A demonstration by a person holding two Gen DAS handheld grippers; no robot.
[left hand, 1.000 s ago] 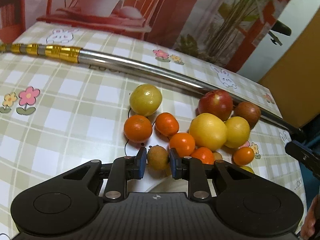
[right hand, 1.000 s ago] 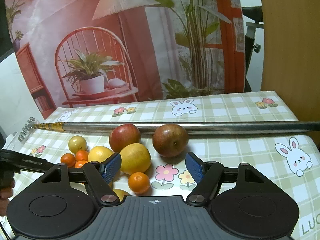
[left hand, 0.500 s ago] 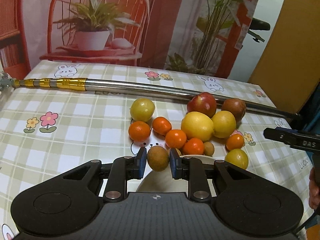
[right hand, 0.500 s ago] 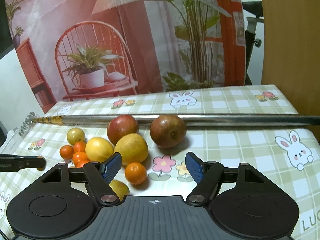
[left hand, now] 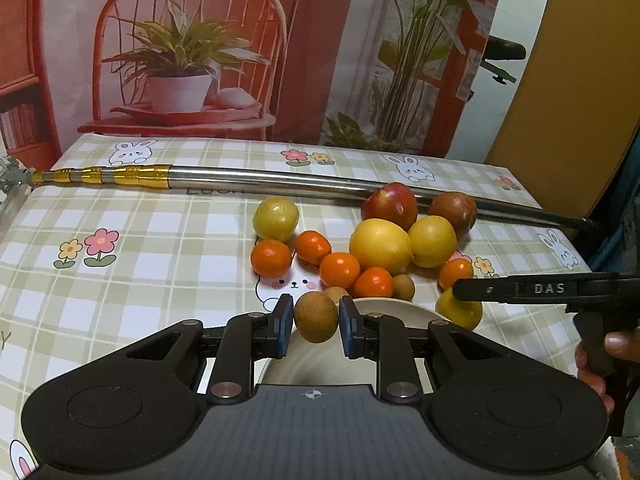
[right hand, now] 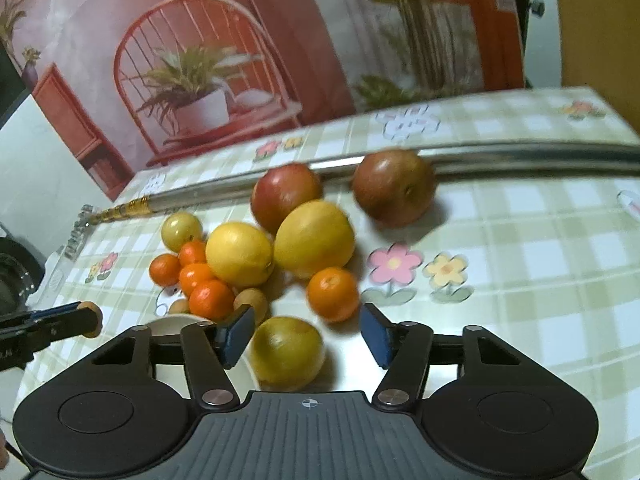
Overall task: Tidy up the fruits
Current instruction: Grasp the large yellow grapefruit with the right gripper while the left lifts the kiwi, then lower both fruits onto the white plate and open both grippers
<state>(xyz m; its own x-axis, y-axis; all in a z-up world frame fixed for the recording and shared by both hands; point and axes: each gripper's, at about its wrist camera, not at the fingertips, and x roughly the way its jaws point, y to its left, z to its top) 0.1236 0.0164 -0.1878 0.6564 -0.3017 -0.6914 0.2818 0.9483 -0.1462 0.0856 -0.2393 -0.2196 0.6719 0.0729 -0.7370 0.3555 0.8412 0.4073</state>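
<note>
A small brown round fruit (left hand: 315, 317) is clamped between the closed fingers of the left gripper (left hand: 315, 322), held above the rim of a pale bowl (left hand: 404, 307). The fingers of the right gripper (right hand: 307, 336) are closing around a yellow-green fruit (right hand: 286, 351), not yet touched, lying on the checked bench (right hand: 520, 280) beside the bowl. Oranges, lemons and apples are clustered just beyond.

"DAS" on right tool (left hand: 552, 290) (white lettering)
</note>
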